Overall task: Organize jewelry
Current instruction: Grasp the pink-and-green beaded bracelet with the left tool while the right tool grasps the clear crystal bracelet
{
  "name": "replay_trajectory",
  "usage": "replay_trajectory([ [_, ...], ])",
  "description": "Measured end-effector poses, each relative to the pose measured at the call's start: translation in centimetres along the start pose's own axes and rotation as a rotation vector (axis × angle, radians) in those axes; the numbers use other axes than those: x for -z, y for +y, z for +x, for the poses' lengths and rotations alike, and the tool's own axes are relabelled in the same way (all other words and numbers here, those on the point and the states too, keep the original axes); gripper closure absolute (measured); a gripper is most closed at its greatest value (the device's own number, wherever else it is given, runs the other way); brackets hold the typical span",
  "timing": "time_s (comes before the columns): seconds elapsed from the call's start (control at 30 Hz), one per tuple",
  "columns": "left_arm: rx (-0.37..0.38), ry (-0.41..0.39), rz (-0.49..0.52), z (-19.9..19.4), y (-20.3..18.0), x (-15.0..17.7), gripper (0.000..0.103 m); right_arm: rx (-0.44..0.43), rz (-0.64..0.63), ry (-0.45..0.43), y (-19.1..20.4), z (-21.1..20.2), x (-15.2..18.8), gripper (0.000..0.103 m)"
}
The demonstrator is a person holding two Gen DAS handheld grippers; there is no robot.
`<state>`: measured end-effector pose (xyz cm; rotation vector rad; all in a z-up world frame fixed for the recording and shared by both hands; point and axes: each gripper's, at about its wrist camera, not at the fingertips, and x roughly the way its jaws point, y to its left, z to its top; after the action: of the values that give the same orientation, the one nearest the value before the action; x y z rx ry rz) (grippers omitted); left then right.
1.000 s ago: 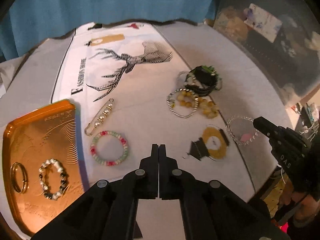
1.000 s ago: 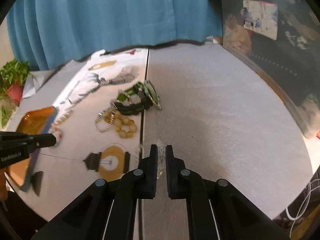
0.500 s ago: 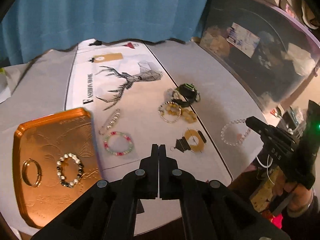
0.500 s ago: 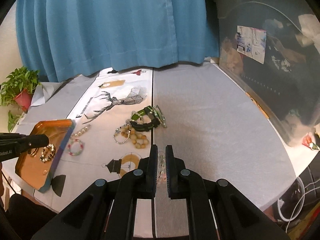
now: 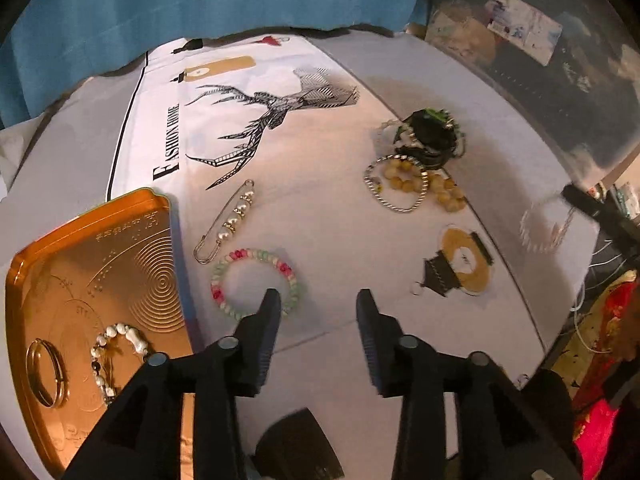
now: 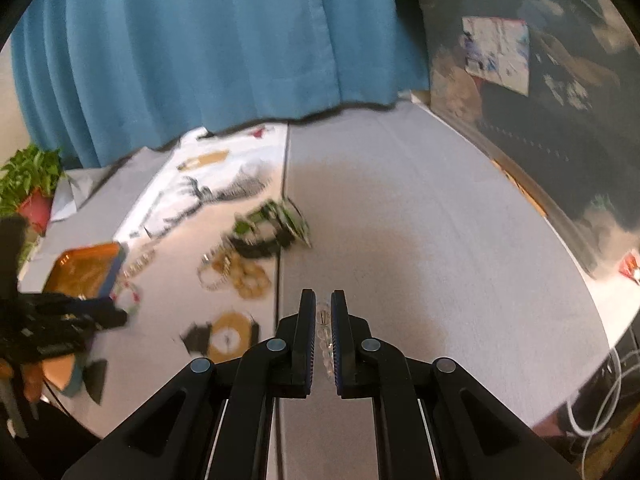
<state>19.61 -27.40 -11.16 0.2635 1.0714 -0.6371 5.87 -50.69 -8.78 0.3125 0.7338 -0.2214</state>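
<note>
My left gripper (image 5: 318, 300) hangs over the white deer-print cloth (image 5: 320, 92), jaws opening, nothing between them. Its left fingertip (image 5: 272, 300) overlaps the right edge of a pastel pink-and-green bead bracelet (image 5: 224, 280). Left of it lies an orange tray (image 5: 132, 240) with a gold ring (image 5: 44, 372) and a pearl-and-black bracelet (image 5: 116, 340) inside. My right gripper (image 6: 323, 300) is shut on a clear bead bracelet (image 6: 325, 340), which dangles blurred at the right edge of the left wrist view (image 5: 540, 228).
On the cloth lie a pearl safety-pin brooch (image 5: 232, 220), a twisted silver bangle with yellow beads (image 5: 400, 188) and a black-and-green bracelet pile (image 5: 428, 136). A gold-and-black lantern shape (image 5: 460, 264) lies flat near the table's front edge. A blue curtain (image 6: 200, 60) hangs behind, a potted plant (image 6: 28, 184) at left.
My left gripper has gone from shut to open and dropped closer to the pastel bracelet. The right gripper keeps hold of the clear bracelet, now lifted off the table.
</note>
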Motion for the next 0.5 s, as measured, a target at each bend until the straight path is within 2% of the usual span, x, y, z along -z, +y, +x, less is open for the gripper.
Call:
replay_trajectory([
  [0.07,-0.010,0.025,-0.020,0.9,0.4,0.1,0.061,-0.009,-0.003,-0.017,0.3,0.1,-0.5,0.095],
  [0.1,-0.011,0.012,-0.021,0.9,0.5,0.2,0.057,-0.009,0.000,-0.014,0.3,0.5,-0.4,0.095],
  [0.2,-0.037,0.043,-0.013,1.7,0.4,0.5,0.047,0.015,0.026,0.064,-0.5,2.9,1.2,0.095],
  [0.33,-0.068,0.027,0.040,1.6,-0.3,0.9,0.046,0.078,0.053,0.151,-2.0,4.9,3.7,0.094],
  [0.4,-0.074,0.024,0.046,1.5,-0.5,0.9,0.048,0.080,0.061,0.130,-2.5,4.6,4.2,0.093],
  [0.43,-0.075,0.025,0.042,1.5,-0.4,0.9,0.051,0.085,0.053,0.128,-2.5,4.5,4.2,0.093],
  [0.47,-0.078,0.023,0.036,1.4,-0.3,0.8,0.068,0.083,0.049,0.127,-2.5,4.6,4.3,0.093],
  [0.5,-0.072,0.023,0.033,1.4,-0.2,0.7,0.095,0.084,0.047,0.127,-2.6,4.6,4.2,0.093],
])
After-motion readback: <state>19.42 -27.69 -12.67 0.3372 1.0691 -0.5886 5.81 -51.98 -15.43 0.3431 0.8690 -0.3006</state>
